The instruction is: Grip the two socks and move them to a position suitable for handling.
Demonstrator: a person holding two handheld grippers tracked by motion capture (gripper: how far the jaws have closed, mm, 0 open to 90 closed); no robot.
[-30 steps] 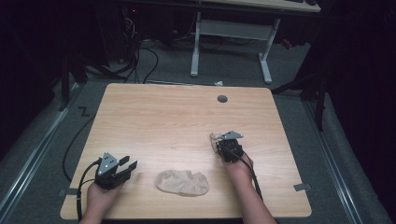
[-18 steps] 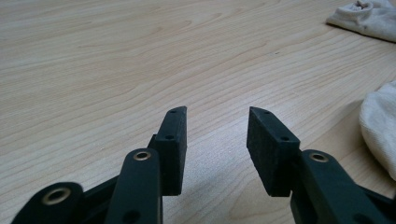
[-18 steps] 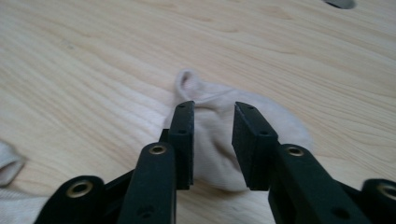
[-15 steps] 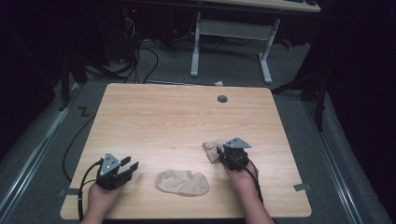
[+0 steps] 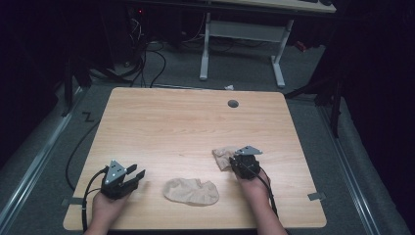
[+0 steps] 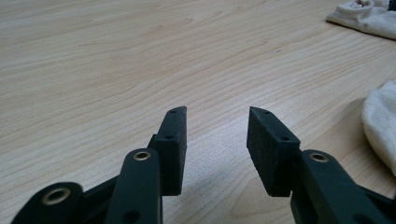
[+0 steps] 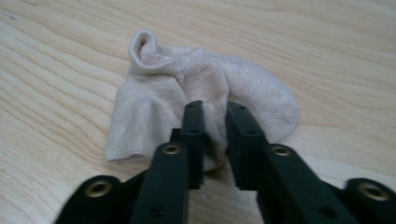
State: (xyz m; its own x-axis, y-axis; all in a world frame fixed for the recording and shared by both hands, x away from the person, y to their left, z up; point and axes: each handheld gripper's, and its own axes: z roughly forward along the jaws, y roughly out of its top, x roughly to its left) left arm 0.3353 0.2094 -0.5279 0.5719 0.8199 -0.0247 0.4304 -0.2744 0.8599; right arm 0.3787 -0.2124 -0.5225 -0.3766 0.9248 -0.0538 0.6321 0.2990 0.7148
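A crumpled beige sock (image 5: 222, 156) lies right of the table's middle. My right gripper (image 5: 234, 163) is at its near right edge. In the right gripper view the jaws have just been closing, and my right gripper (image 7: 215, 109) pinches a fold of that sock (image 7: 163, 88) between its pads. A second beige sock (image 5: 192, 191) lies flat near the front edge. My left gripper (image 5: 137, 174) rests at the front left, open with nothing between its jaws. The left gripper view has my left gripper (image 6: 217, 116) over bare wood, with the flat sock (image 6: 380, 116) at the right edge.
The wooden table (image 5: 171, 122) has a round cable hole (image 5: 233, 104) near its far edge. Cables (image 5: 147, 58) and a white desk frame (image 5: 242, 36) stand on the floor behind it. The other sock (image 6: 364, 16) shows far off in the left gripper view.
My right gripper has shifted slightly toward the person, and the crumpled sock now spreads out to its left on the table. The left gripper has not moved.
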